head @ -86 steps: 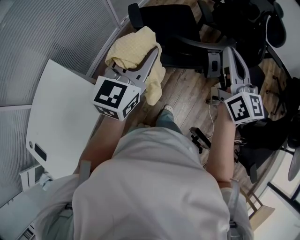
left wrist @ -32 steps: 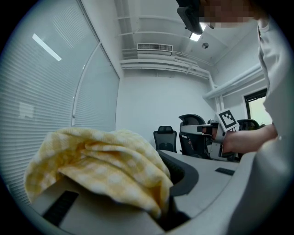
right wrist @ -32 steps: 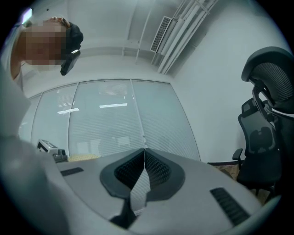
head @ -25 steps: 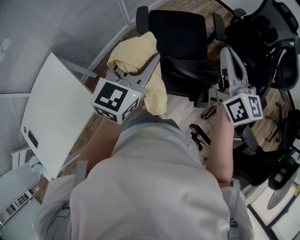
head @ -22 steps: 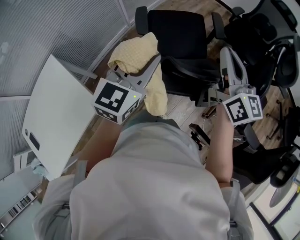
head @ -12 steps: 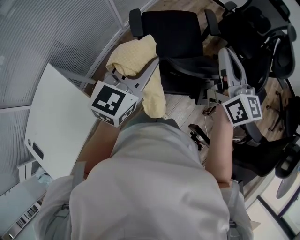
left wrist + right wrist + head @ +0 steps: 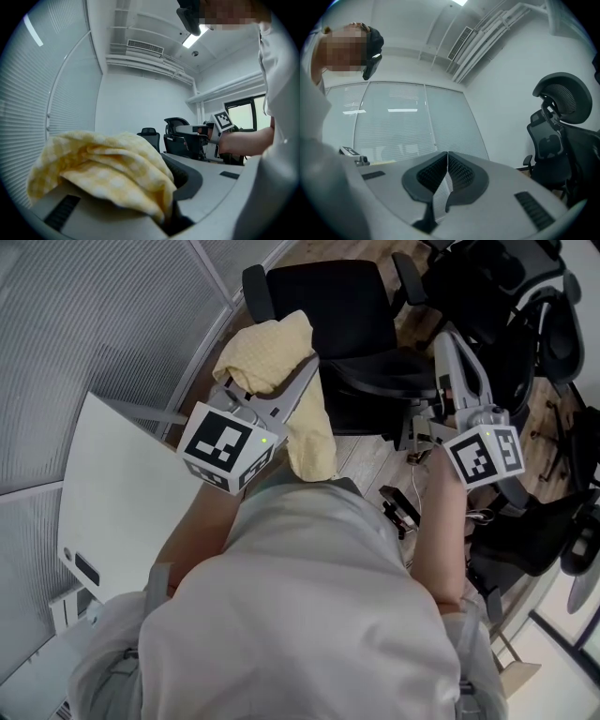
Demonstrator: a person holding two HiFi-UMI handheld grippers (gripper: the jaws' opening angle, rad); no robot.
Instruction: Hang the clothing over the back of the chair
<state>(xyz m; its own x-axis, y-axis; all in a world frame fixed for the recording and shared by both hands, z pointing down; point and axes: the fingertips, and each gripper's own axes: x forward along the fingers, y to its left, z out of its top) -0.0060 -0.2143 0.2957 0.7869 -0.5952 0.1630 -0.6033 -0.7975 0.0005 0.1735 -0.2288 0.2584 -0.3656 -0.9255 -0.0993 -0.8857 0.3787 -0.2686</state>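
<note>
A pale yellow checked garment (image 7: 272, 362) hangs bunched from my left gripper (image 7: 305, 367), which is shut on it; a fold trails down toward my body. In the left gripper view the garment (image 7: 105, 171) covers the jaws and hides the pads. A black office chair (image 7: 328, 296) stands just beyond the cloth, its seat facing me. My right gripper (image 7: 448, 338) is held out to the right of the chair, shut with nothing in it; its pads (image 7: 440, 176) meet in the right gripper view.
A white tabletop (image 7: 122, 493) lies at the left beside a ribbed glass wall (image 7: 84, 324). More black chairs (image 7: 525, 306) crowd the right, one with a headrest (image 7: 560, 98). A wooden floor (image 7: 375, 456) with cables runs between them.
The view has shifted slightly; the chair now sits a little further left and higher in the picture. Both grippers keep their places, the garment still in the left one.
</note>
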